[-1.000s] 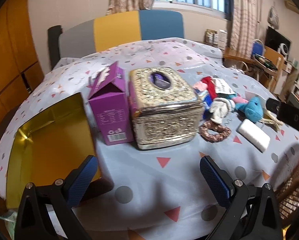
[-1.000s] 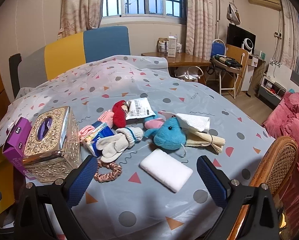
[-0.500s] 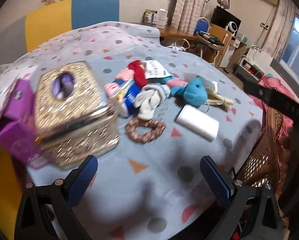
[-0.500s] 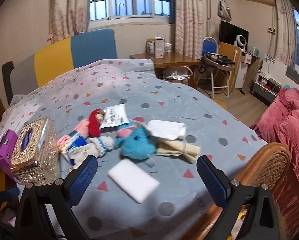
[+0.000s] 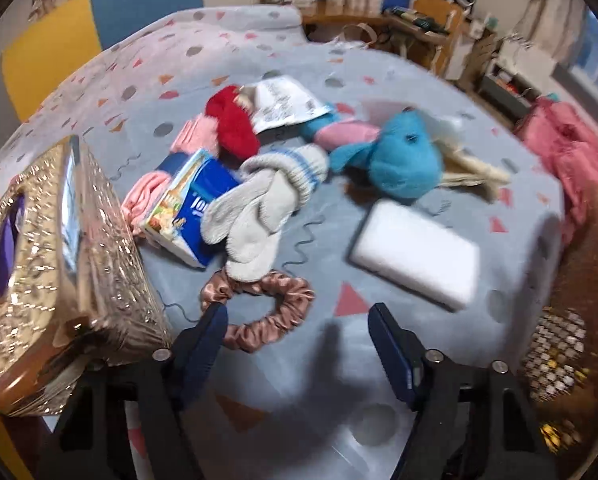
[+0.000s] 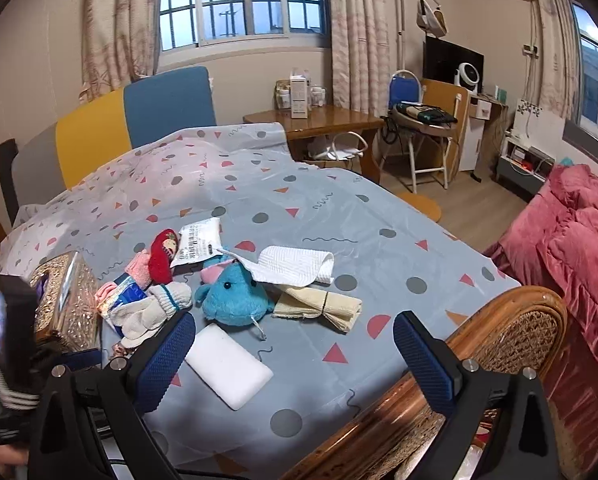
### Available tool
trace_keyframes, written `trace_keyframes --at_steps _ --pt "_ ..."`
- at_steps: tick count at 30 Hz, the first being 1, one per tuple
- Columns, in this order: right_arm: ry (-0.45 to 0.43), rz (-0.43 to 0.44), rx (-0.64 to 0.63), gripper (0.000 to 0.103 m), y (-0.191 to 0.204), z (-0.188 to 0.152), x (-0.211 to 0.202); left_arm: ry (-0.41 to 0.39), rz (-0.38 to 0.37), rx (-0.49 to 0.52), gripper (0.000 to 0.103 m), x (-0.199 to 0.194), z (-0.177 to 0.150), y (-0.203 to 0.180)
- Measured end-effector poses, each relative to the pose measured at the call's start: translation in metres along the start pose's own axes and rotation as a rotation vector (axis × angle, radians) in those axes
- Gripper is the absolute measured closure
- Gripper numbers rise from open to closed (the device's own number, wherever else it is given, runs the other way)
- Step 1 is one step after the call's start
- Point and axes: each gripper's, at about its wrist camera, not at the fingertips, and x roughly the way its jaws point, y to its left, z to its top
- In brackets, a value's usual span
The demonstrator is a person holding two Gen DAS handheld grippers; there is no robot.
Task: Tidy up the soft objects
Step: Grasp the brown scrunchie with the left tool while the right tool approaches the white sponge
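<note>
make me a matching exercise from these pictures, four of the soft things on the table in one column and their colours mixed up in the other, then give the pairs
Things:
1. plush toy
2. scrunchie
3. sponge block
4. mitten

Colours:
A. plain white
B. bright blue
C. cream with blue stripes at the cuff
D. shiny pinkish brown

Pairs: 1-B, 2-D, 3-A, 4-C
</note>
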Motion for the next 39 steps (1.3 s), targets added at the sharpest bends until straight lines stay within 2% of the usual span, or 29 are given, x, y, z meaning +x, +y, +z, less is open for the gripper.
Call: trace_keyframes --at_steps 3,6,8,9,10,16,20,22,24,26,35,39 --pt "0.005 0.010 -0.010 0.002 0.002 0.000 0.003 0.041 0.033 0.018 0.045 0.021 -0.001 -0.002" --pt "0.021 0.024 -0.012 0.002 0.004 -0.001 0.008 0.031 0.044 0.033 0.054 0.028 -0.003 -0.004" --pt "0.031 0.028 -0.017 0.002 0.006 -0.002 0.011 0.022 0.047 0.042 0.072 0.029 0.000 -0.004" --pt "0.036 0.030 -0.018 0.002 0.007 -0.004 0.012 0.020 0.042 0.044 0.087 0.029 0.001 -0.005" --pt "0.041 0.033 -0.020 0.002 0.007 -0.005 0.013 0.016 0.031 0.043 0.091 0.029 0.000 -0.004" --pt "0.067 0.068 -0.030 0.002 0.012 -0.004 0.018 -0.021 -0.088 0.058 0.092 0.014 -0.025 0.001" --pt "0.115 0.123 -0.015 0.002 0.015 -0.002 0.026 -0.050 -0.139 0.034 0.093 -0.004 -0.040 0.006" --pt "0.163 0.169 0.002 0.002 0.018 -0.002 0.034 -0.079 -0.154 0.024 0.093 -0.013 -0.042 0.005" --pt "0.219 0.177 -0.025 0.002 0.024 -0.002 0.044 -0.107 -0.173 0.011 0.093 -0.025 -0.044 0.008" --pt "0.290 0.159 -0.093 0.003 0.035 -0.003 0.058 -0.141 -0.188 0.003 0.093 -0.035 -0.038 0.012" --pt "0.571 0.214 -0.328 0.003 0.083 -0.009 0.122 -0.282 -0.230 -0.048 0.093 -0.094 -0.018 0.037" --pt "0.656 0.122 -0.421 0.003 0.094 -0.017 0.153 -0.332 -0.224 -0.093 0.093 -0.118 -0.003 0.060"
